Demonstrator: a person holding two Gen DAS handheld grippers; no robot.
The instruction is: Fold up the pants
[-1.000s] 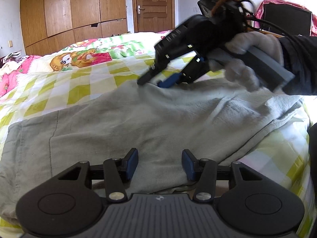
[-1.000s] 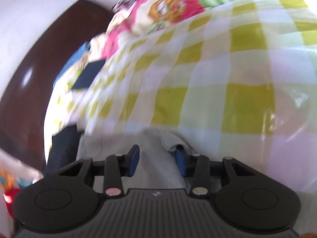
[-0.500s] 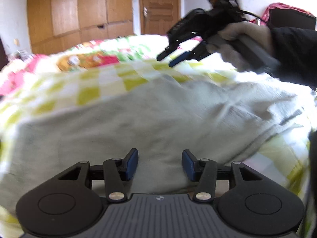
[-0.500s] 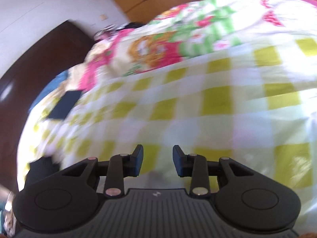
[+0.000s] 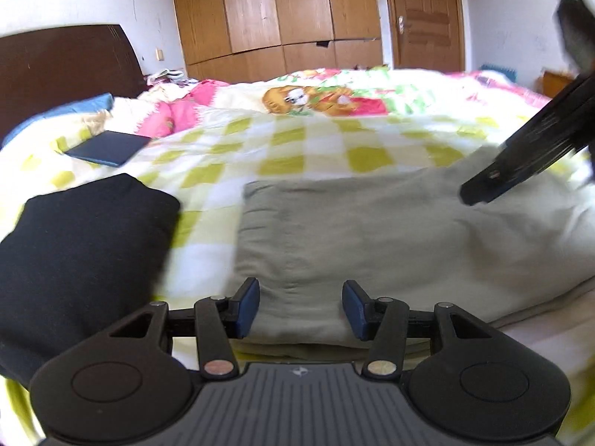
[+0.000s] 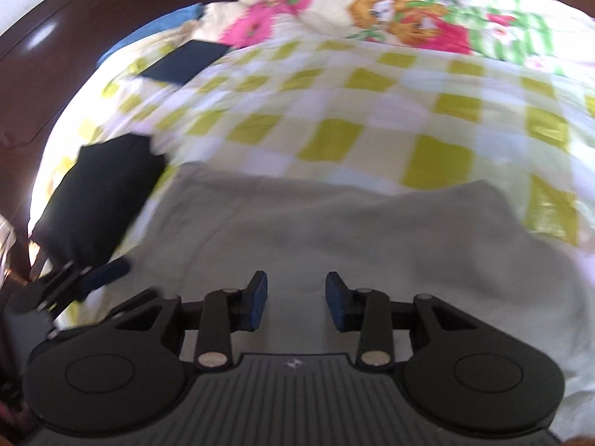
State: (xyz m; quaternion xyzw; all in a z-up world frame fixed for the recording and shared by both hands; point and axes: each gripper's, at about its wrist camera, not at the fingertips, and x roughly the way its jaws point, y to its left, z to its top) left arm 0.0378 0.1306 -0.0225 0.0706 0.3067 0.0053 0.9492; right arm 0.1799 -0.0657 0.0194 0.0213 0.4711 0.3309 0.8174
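Note:
The grey pants point(image 5: 390, 238) lie folded on the checked bedspread; they also show in the right wrist view point(image 6: 316, 230). My left gripper point(image 5: 300, 308) is open and empty, low over the near left edge of the pants. My right gripper point(image 6: 296, 304) is open and empty, above the middle of the pants. In the left wrist view the right gripper's fingertips point(image 5: 483, 189) hang over the far right part of the pants. The left gripper's blue fingertip point(image 6: 108, 273) shows at the lower left of the right wrist view.
A folded black garment point(image 5: 81, 245) lies just left of the pants, also in the right wrist view point(image 6: 100, 193). A dark blue flat item point(image 5: 108, 147) lies farther back. A dark headboard point(image 5: 63, 70) stands at left, wooden wardrobes point(image 5: 282, 15) behind the bed.
Both grippers swung left along the bed. The right gripper let go of the pants edge and rose. The black garment and the pants' left end came into view.

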